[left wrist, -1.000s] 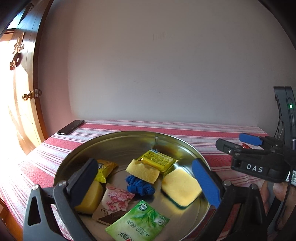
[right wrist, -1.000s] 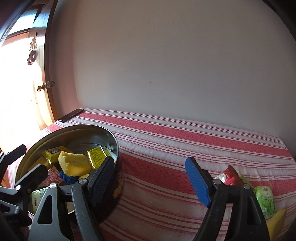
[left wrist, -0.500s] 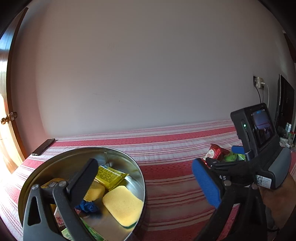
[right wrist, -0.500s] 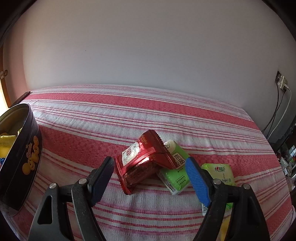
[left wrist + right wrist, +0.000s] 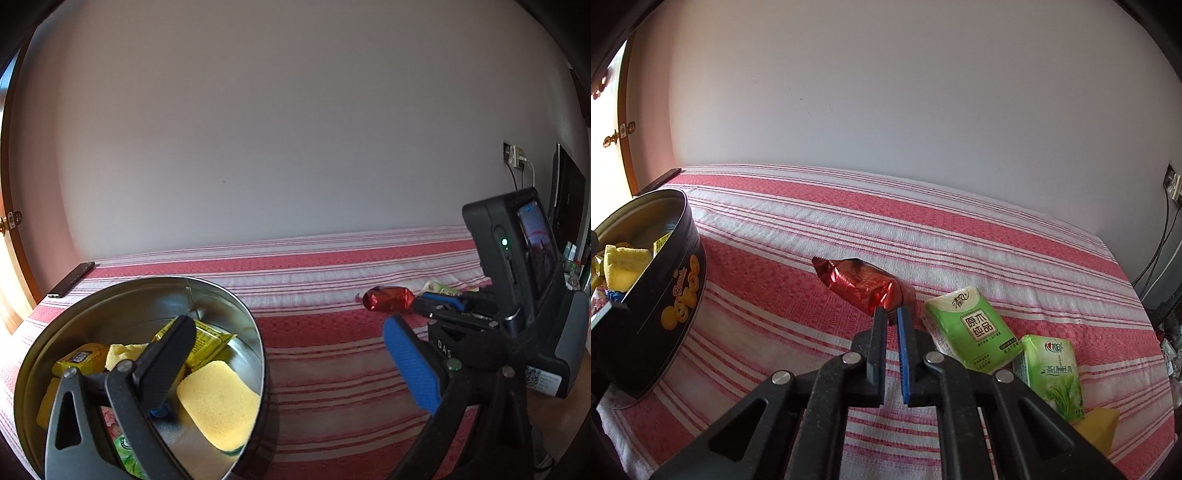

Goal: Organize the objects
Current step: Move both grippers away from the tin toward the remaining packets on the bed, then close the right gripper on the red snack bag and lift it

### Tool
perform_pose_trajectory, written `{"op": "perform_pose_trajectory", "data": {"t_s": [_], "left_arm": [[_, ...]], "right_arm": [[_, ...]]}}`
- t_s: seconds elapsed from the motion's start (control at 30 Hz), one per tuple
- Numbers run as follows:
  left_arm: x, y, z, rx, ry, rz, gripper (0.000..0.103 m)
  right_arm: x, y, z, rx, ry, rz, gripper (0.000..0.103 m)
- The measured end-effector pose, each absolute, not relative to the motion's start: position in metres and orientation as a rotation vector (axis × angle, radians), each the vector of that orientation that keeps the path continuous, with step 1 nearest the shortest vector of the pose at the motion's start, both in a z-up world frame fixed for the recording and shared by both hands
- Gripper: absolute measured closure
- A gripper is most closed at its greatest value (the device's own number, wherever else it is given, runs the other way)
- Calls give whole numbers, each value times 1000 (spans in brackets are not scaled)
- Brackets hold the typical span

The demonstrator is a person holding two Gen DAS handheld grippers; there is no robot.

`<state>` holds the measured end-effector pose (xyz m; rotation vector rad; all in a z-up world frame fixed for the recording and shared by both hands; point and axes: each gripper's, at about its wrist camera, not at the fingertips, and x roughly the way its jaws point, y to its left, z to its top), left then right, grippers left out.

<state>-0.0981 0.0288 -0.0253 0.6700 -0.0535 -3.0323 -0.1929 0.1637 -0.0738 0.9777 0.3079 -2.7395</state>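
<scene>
A red foil snack packet [image 5: 860, 284] sticks out leftward from my right gripper [image 5: 892, 314], whose jaws are closing and pinch its crimped near end. In the left wrist view the same packet [image 5: 388, 299] juts from the right gripper [image 5: 436, 304] just above the striped cloth. A round metal tin [image 5: 147, 302] with a dark outer wall [image 5: 676, 295] stands at the left. It holds a yellow sponge [image 5: 218, 406], yellow packets [image 5: 207, 336] and other small packs. My left gripper [image 5: 286, 330] is open over the tin's right rim, holding nothing.
Two green tissue packs [image 5: 971, 328] [image 5: 1052, 373] and a yellow piece [image 5: 1097, 424] lie right of the red packet on the red-striped cloth [image 5: 849, 221]. A dark phone [image 5: 70, 280] lies at the far left corner. Cables [image 5: 1160, 258] hang at the right edge; a wall stands behind.
My right gripper swung right from the tin to the packets and shut on the red packet's end. The left gripper moved right, so the tin now sits lower left in its view.
</scene>
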Motion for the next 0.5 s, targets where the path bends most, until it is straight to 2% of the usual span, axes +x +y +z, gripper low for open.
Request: {"op": "perform_pose_trajectory", "data": {"t_s": [0.1,0.17,0.2,0.23,0.27,0.3,0.33,0.5], "left_arm": [[-99,33,-29,682,-77,-3025,0],[-98,33,-29,680,-77,-3021,0],[-98,31,-29,676,-69,-3018,0],[-98,30,-28,674,-57,-3018,0],[-99,28,-29,675,-47,-3019,0],[-99,27,-29,675,-42,-3016,0],[-99,26,-29,676,-40,-3016,0],[-101,21,-25,657,-36,-2992,0]], "right_arm": [[-195,172,-74,996,248,-2713,96],[-196,175,-74,1020,266,-2713,91],[-195,176,-74,1026,278,-2708,82],[-194,176,-72,1015,286,-2695,67],[-193,174,-70,994,304,-2673,57],[-194,168,-69,976,337,-2650,36],[-194,163,-68,954,369,-2630,27],[-211,139,-70,969,461,-2540,27]]}}
